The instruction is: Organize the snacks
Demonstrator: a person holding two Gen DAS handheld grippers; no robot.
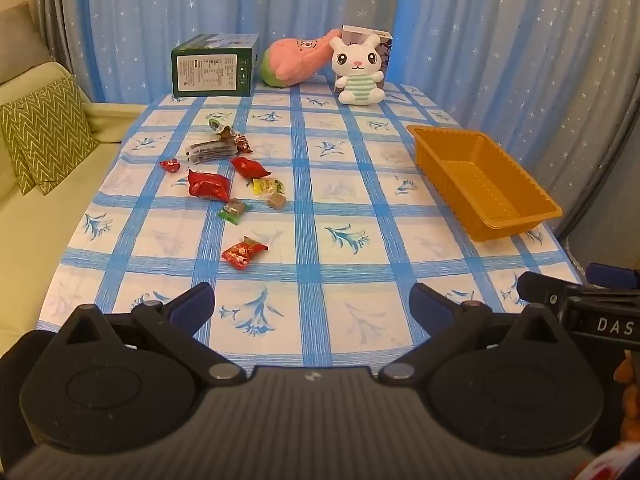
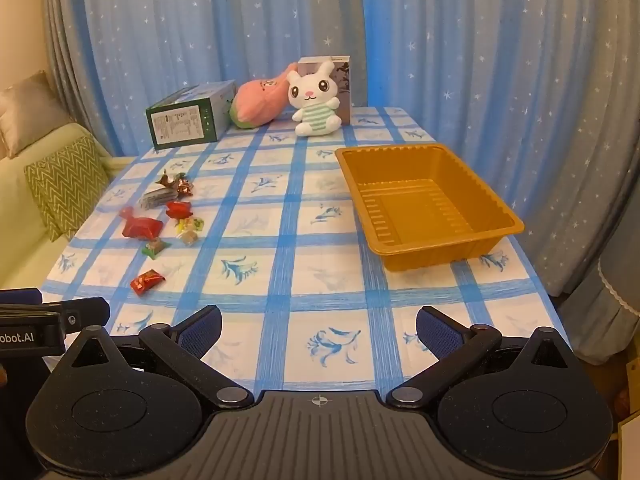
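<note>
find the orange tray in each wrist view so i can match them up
Left wrist: the orange tray sits at the right edge of the table, seen at a slant.
Right wrist: the tray sits right of centre, empty inside.
Shared landmark: the white bunny plush at the table's far end.

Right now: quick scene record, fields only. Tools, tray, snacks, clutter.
left tool: open, empty, above the table's near edge
right tool: open, empty
tray: orange, empty, right side of table
snacks: scattered wrapped pieces, left side, none in tray
nearest snack: red wrapper, apart from the cluster
far edge: green box, pink plush, rabbit plush
table: blue checked cloth
</note>
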